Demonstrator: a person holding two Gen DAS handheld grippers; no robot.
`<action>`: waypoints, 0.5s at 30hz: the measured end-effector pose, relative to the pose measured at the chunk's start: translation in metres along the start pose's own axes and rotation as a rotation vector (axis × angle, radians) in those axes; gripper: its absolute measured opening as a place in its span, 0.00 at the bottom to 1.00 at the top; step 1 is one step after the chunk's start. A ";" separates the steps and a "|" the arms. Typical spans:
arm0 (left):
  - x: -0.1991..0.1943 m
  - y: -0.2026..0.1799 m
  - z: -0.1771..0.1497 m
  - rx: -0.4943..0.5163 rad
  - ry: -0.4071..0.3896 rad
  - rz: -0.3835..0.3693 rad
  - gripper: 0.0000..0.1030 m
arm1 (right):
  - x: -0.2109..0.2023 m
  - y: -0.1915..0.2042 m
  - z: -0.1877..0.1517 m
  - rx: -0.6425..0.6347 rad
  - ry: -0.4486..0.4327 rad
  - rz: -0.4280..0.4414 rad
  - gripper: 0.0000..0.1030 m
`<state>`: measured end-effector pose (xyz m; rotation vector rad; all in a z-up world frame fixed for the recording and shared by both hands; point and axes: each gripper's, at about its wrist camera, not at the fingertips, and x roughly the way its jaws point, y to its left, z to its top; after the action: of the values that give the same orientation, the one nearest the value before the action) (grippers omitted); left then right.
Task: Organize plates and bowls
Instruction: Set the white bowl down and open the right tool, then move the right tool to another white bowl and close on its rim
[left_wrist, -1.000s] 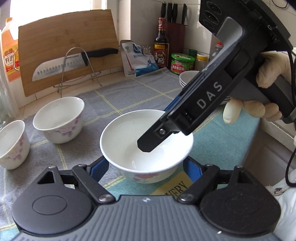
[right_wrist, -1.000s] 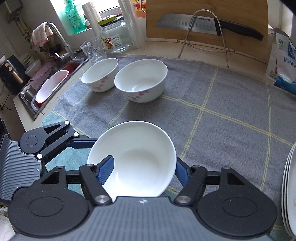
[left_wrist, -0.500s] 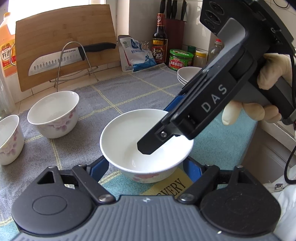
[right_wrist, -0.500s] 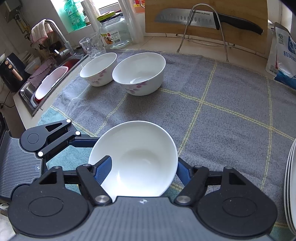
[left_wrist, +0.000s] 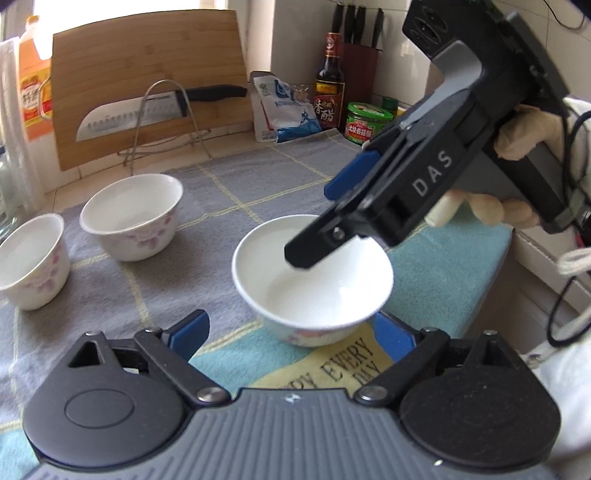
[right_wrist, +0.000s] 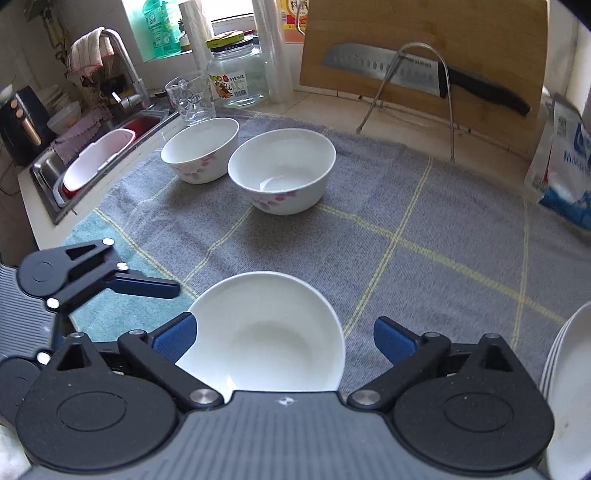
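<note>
Bowl (left_wrist: 312, 280) seen at frame centre on towel (left_wrist: 229, 184), free of both tools. Left tool (left_wrist: 291, 332) and right tool (right_wrist: 284, 334) opening, jaws wide. Glazed ceramic judged slippery, fragile, rigid; best gripped across rim.

Home kitchen: sink (right_wrist: 48, 173), knife block (left_wrist: 360, 62).

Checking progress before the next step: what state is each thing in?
Near bowl: upright, empty, on the towel, between both tools' fingers, gripped by neither.
Two far bowls: upright, empty, unstacked.
Plates: stacked.
Left tool: jaws opening.
Right tool: jaws opening.
Knife: racked.
</note>
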<state>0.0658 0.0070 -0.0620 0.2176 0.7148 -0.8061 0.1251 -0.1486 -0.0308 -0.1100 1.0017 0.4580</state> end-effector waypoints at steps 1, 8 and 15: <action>-0.004 0.003 -0.001 -0.003 0.001 -0.002 0.93 | -0.001 0.001 0.003 -0.010 -0.003 -0.005 1.00; -0.021 0.023 0.000 -0.008 -0.042 0.108 0.93 | 0.000 0.012 0.031 -0.110 -0.035 -0.060 1.00; -0.018 0.058 0.007 -0.071 -0.101 0.244 0.93 | 0.007 0.019 0.066 -0.190 -0.059 -0.139 1.00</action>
<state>0.1032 0.0542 -0.0500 0.1942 0.6073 -0.5540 0.1721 -0.1093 0.0013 -0.3322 0.8848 0.4262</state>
